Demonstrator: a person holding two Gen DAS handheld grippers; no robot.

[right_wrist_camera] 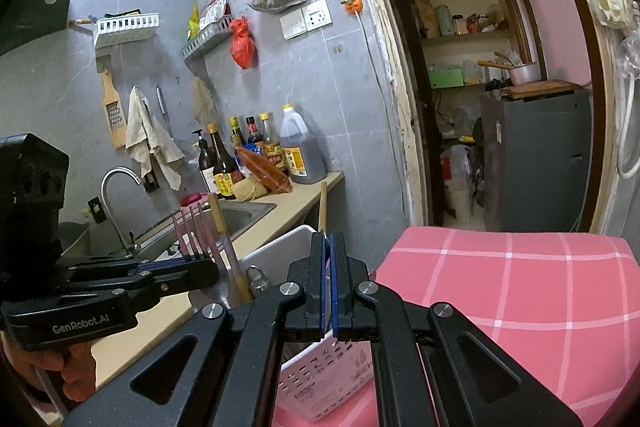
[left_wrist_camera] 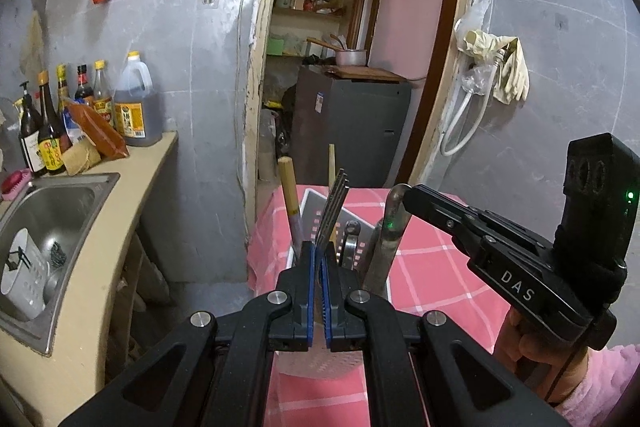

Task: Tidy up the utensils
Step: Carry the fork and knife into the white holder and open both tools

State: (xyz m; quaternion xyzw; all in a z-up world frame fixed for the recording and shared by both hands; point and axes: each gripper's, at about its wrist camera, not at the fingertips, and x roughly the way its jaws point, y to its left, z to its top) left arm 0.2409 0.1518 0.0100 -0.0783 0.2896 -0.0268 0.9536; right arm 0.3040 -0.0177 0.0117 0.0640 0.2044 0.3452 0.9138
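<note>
A white slotted utensil holder stands on a pink checked cloth. My left gripper is shut on a fork, whose tines point up above the holder. My right gripper is shut on the top of a flat metal utensil handle that stands in the holder; from the right wrist it shows only as a thin sliver between the pads. A wooden handle, a thin stick and a small metal handle also stand inside.
A steel sink with a tap sits in the beige counter to the left. Sauce bottles line the wall behind it. A doorway with a grey cabinet lies beyond the cloth.
</note>
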